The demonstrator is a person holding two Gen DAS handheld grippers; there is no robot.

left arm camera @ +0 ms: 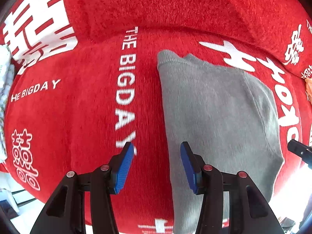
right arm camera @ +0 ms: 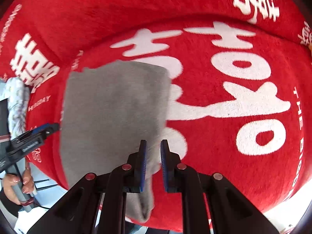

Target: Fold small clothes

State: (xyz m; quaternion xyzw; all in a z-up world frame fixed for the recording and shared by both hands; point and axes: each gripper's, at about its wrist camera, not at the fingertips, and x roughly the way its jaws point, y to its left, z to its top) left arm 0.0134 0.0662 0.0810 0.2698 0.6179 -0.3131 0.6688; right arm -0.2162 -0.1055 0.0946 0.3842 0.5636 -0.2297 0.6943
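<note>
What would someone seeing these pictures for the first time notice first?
The bright red plush cover with big white lettering fills both views. On it lies a grey garment, spread flat in the middle of the seat. The left tongs hover open over its left edge, while the right tongs stand open, a narrow gap between their blue pads, above the garment's near right corner.

Both grippers, the left gripper [left arm camera: 157, 148] and the right gripper [right arm camera: 153, 146], have black angular frames, red and silver round screws, and ribbed blue pads [left arm camera: 124, 167]. The bare left hand [right arm camera: 18, 183] shows pale polished nails.
</note>
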